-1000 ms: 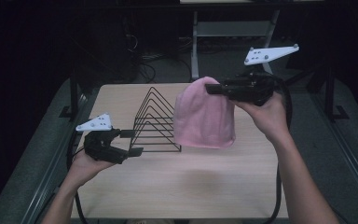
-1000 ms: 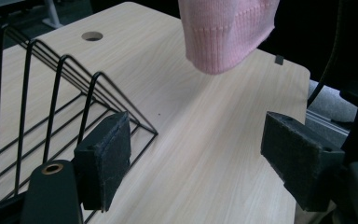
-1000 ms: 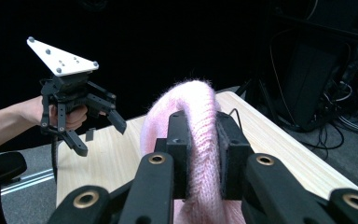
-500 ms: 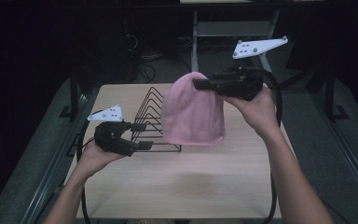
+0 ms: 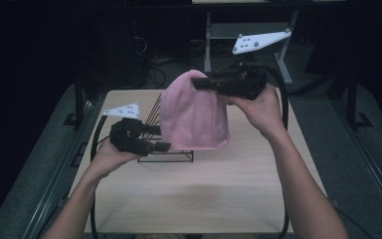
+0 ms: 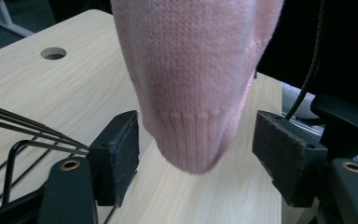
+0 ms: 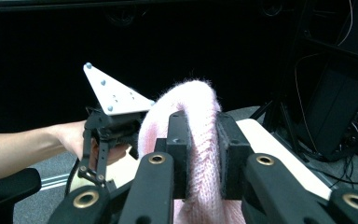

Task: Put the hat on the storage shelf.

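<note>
High view: right tool (image 5: pixel 205 83) pinches pink beanie (image 5: pixel 194 117) (no labels); left tool (image 5: pixel 160 139) gapes.

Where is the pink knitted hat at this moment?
In the high view, the pink hat hangs above the table's middle, pinched at its top by the right tongs, in front of the wire rack.

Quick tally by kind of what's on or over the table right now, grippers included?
Pink knit hat: 1
Black wire rack: 1
Grippers: 2, the left gripper and the right gripper
Total: 4
</note>
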Demonstrator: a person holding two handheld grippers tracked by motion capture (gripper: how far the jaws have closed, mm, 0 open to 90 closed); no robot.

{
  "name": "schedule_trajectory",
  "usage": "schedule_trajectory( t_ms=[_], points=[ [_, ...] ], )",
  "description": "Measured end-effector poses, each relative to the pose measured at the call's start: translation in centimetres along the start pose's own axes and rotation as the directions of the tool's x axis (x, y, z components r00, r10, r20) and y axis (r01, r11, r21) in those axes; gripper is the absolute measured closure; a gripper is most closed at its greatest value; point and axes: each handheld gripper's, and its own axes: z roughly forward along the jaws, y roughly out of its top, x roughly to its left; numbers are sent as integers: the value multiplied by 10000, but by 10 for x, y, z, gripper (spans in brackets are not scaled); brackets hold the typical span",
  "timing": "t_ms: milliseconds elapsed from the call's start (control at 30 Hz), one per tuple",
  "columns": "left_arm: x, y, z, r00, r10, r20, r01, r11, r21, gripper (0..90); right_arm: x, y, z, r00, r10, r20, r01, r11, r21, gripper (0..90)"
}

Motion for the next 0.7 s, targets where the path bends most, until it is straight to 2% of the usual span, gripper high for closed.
schedule_trajectory(
  t_ms=[100, 267, 367, 433, 500, 700],
  points=[
    [6, 2, 2, 9998, -107, 146, 105, 9999, 82, 384, -1, 2, 4, 10000, -5, -37, 5, 10000, 19, 777],
    [14, 2, -1, 9993, -176, 339, 173, 9998, 102, 581, -3, 5, 8, 10000, -27, -55, 27, 10000, -20, 777],
    [15, 2, -2, 9995, -168, 285, 165, 9998, 100, 690, -4, 5, 9, 10000, -2, -46, 2, 10000, -23, 777],
    [17, 5, -5, 9998, -25, 179, 22, 9998, 180, 755, -6, 6, 11, 10000, 28, -57, -29, 10000, -58, 777],
    [18, 7, -5, 9999, 61, 115, -65, 9996, 277, 784, -7, 7, 12, 10000, 4, -42, -4, 10000, -67, 777],
    [26, 16, -12, 9989, 219, -426, -202, 9989, 418, 802, -14, 13, 17, 9999, 23, 141, -21, 9999, -126, 777]
  ],
)
